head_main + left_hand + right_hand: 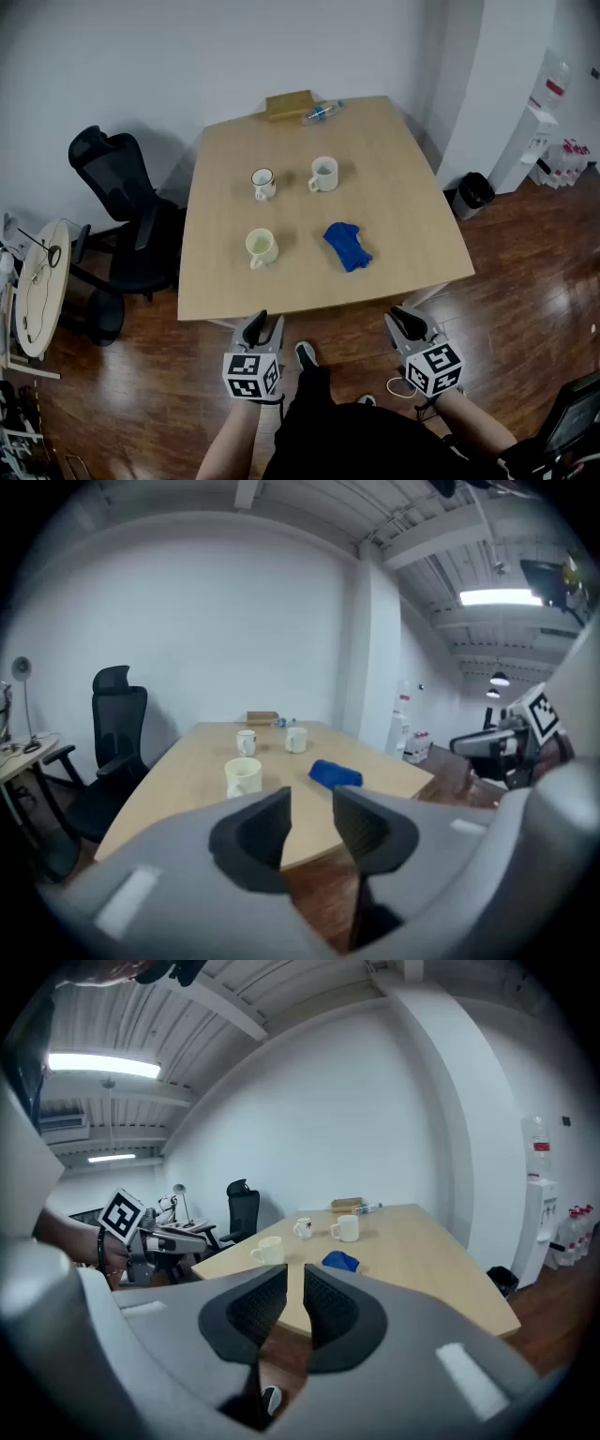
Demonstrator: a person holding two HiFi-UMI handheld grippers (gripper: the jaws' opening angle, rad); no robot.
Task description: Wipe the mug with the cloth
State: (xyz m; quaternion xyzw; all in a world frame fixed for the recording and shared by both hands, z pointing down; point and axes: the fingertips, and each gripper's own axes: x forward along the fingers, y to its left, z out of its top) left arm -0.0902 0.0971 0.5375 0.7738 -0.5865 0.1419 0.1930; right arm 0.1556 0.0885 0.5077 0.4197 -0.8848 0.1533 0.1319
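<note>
Presently both hang short of the counter (394,187), empty: my left gripper (262,323) with jaws apart, my right gripper (405,314) barely parted. Well ahead, the blue cloth (348,247) and cream mug (262,247) sit untouched, so I judge the approach comes first.

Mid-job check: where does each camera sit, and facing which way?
Head view: on the head, steeply down at table, blue cloth; forearms, left claw, right claw below.
Left gripper view: on left claw, along its parted jaws over table; right claw at right.
Right gripper view: on right claw, facing likewise; left claw at left.
All share the blue cloth.
</note>
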